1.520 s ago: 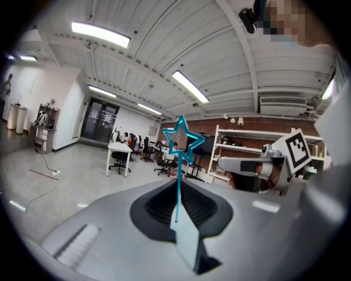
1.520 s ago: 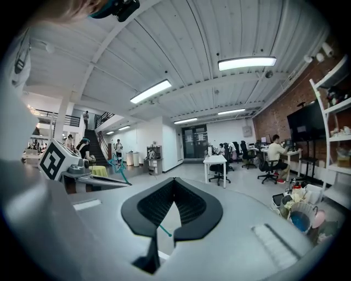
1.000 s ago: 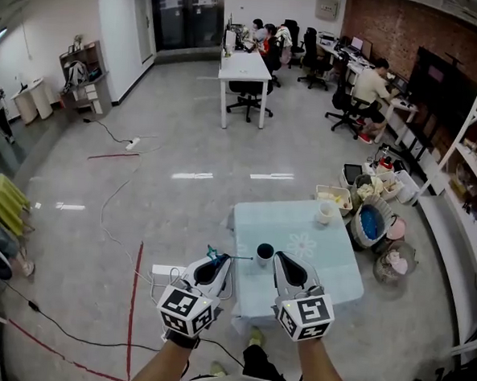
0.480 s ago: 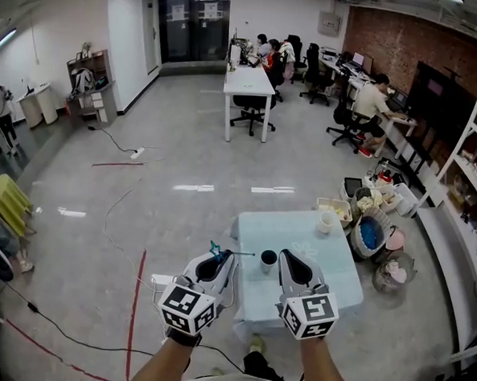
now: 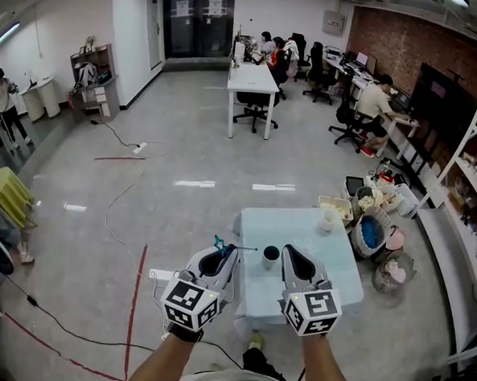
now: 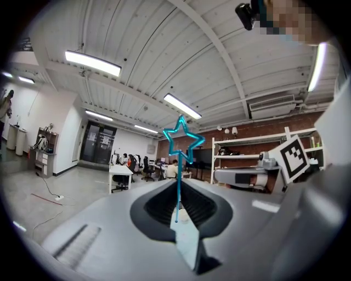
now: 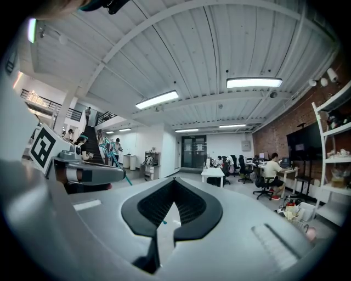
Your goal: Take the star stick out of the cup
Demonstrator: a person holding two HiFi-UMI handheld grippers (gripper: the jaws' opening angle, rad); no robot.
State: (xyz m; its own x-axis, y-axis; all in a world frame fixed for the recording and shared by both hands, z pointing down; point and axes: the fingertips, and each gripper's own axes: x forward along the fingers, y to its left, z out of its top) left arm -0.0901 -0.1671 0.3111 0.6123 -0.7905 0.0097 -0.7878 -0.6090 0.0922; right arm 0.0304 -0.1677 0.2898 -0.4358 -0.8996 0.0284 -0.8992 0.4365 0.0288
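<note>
The star stick (image 5: 235, 247) is thin and teal, with an outlined star (image 5: 217, 242) at one end. My left gripper (image 5: 227, 251) is shut on it and holds it roughly level, left of the cup (image 5: 271, 255) and outside it. In the left gripper view the star (image 6: 184, 140) stands above the closed jaws (image 6: 179, 184), its shaft (image 6: 177, 192) pinched between them. The small white cup with a dark inside sits on the pale blue table (image 5: 334, 268). My right gripper (image 5: 288, 252) is just right of the cup, shut and holding nothing (image 7: 174, 182). It sees the stick (image 7: 124, 176) off to its left.
A second white cup (image 5: 328, 218) stands at the table's far right corner. Baskets and boxes of clutter (image 5: 372, 226) crowd the floor right of the table. Shelving (image 5: 472, 184) lines the right wall. Cables (image 5: 116, 210) trail over the floor on the left.
The head view has shifted a little, so the table and cup sit slightly higher and to the right. Both grippers keep their poses; the stick stays in the left gripper, outside the cup.
</note>
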